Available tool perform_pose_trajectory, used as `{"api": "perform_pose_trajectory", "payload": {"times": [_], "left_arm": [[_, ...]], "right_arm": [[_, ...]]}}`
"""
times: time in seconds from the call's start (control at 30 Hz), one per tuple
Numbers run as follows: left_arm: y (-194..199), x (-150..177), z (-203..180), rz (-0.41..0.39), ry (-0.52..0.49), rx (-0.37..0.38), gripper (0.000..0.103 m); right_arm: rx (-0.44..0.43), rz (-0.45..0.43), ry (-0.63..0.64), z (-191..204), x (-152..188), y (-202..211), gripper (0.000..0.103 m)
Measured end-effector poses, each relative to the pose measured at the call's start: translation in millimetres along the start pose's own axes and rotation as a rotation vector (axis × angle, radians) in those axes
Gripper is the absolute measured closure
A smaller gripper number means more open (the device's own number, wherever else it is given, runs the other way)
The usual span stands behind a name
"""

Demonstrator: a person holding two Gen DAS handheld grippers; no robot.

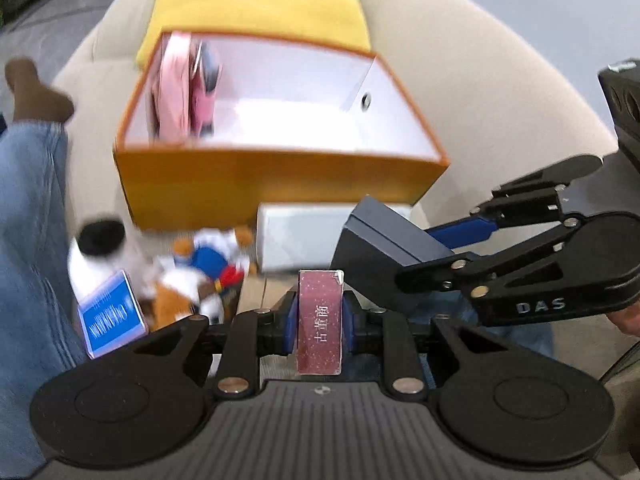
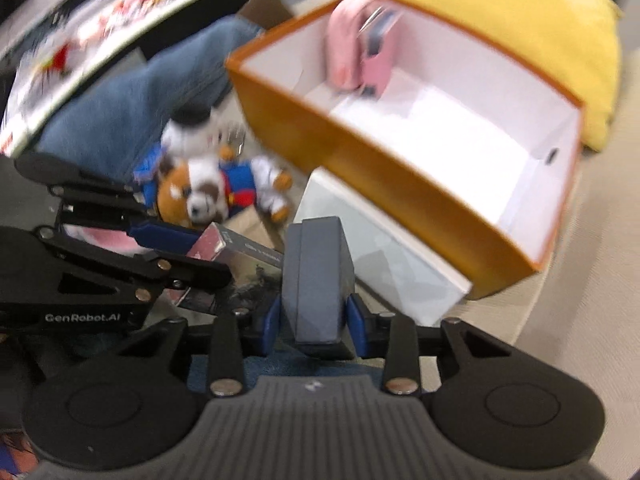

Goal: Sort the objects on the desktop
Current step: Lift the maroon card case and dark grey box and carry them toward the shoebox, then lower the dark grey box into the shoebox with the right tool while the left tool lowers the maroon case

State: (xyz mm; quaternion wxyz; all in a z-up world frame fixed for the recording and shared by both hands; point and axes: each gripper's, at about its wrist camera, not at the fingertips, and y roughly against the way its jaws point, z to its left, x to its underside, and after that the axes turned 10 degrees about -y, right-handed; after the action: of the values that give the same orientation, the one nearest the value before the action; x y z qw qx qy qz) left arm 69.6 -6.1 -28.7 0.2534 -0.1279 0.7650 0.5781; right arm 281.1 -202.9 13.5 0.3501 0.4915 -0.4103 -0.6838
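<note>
Cream upholstery (image 1: pixel 460 92) carries everything in view, with a yellow cushion (image 1: pixel 256 4) at its far edge.

Nearest the left wrist camera, the left tongs (image 1: pixel 320 322) are clamped on a narrow maroon box (image 1: pixel 320 320) printed with three Chinese characters, its blue pads pressed to both long sides. Nearest the right wrist camera, the right tongs (image 2: pixel 315 320) are clamped on one dark grey box (image 2: pixel 316 280), held upright; seen from the left, the right tongs bear the letters "DAS", and from the right, the left tongs read "GenRobot.AI".

Just beyond lies one pale white box (image 2: pixel 380 264), touching the near wall of an open orange box (image 1: pixel 276 184). Beside them sits a heap of soft toys: two can be counted, a brown-and-white dog (image 2: pixel 192 196) and a doll in blue and white (image 2: pixel 256 184), with a white toy with a black top (image 1: pixel 100 248) behind. One blue card (image 1: pixel 110 314) with unreadable white lettering leans at the heap's edge.

Inside the orange box, against its far left corner, stand pink items (image 1: pixel 184 88), too blurred to count. A person's denim leg (image 1: pixel 28 216) lies along the left edge.
</note>
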Motion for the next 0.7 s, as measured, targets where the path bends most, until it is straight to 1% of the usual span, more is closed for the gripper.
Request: {"api": "perform_pose_trajectory", "payload": {"times": [0.1, 0.2, 0.3, 0.4, 0.47, 0.53, 0.63, 0.7], "left_arm": [[18, -24, 2, -0.017, -0.045, -0.001, 0.078], [31, -55, 5, -0.02, -0.084, 0.006, 0.078], [42, -89, 9, -0.041, -0.114, 0.01, 0.078], [38, -126, 18, -0.057, -0.121, 0.0, 0.078], [24, -149, 27, -0.051, -0.125, -0.021, 0.078], [4, -167, 39, -0.029, -0.105, -0.031, 0.078], [-36, -192, 59, 0.016, -0.063, -0.042, 0.078], [-66, -207, 74, 0.067, -0.031, -0.048, 0.078]], "right_arm": [[-0.023, -0.065, -0.05, -3, -5, 28, 0.065], [-0.027, -0.137, -0.064, 1, -18, 53, 0.066], [-0.01, -0.216, -0.065, 4, -40, 72, 0.066], [0.014, -0.284, -0.091, -4, -66, 81, 0.066], [0.027, -0.314, -0.119, -12, -85, 75, 0.066], [0.034, -0.325, -0.157, -23, -102, 61, 0.066], [0.042, -0.311, -0.221, -45, -126, 28, 0.066], [0.03, -0.298, -0.279, -64, -138, 8, 0.066]]}}
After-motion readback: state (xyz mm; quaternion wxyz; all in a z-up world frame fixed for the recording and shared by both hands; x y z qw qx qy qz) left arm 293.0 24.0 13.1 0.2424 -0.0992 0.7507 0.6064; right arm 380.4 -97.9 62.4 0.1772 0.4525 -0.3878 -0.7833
